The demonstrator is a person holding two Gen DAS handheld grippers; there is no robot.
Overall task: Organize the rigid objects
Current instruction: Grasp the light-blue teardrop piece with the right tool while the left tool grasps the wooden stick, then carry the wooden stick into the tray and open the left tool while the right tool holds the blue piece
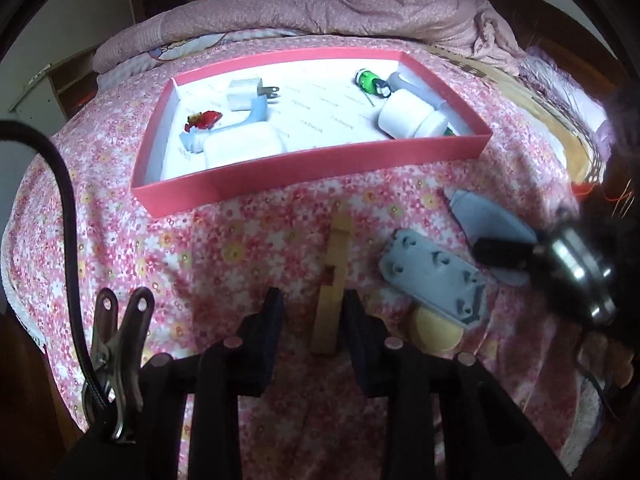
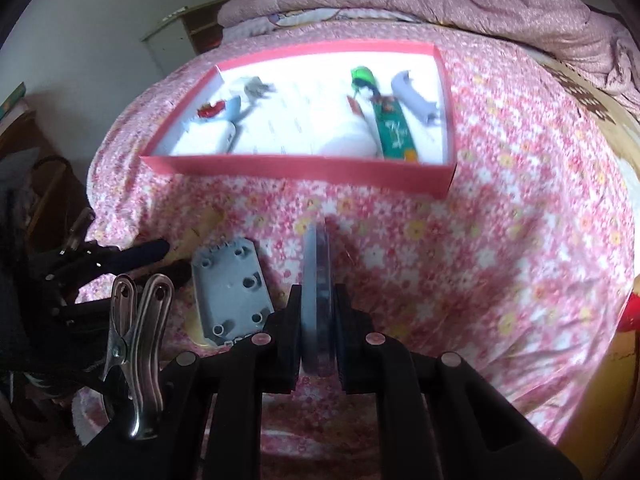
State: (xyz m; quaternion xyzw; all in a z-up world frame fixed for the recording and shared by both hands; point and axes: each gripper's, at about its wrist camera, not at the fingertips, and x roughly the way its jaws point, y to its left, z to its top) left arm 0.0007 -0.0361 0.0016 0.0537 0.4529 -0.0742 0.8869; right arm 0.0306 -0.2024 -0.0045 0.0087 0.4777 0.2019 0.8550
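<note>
Right tongs (image 2: 318,330) clamp a grey plate (image 2: 317,280) (edge-on, face hidden).

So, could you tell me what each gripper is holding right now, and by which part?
The left gripper grips the wooden piece near its close end. The right gripper clamps the grey plate on edge, across its flat faces.

right gripper (image 1: 496,256): motion-blurred, partly cut by the frame edge
yellow disc (image 1: 436,330): mostly hidden under the grey plate (image 1: 434,278)
white jar (image 2: 352,142): overexposed, lower part hidden behind the box wall (image 2: 300,168)
</note>
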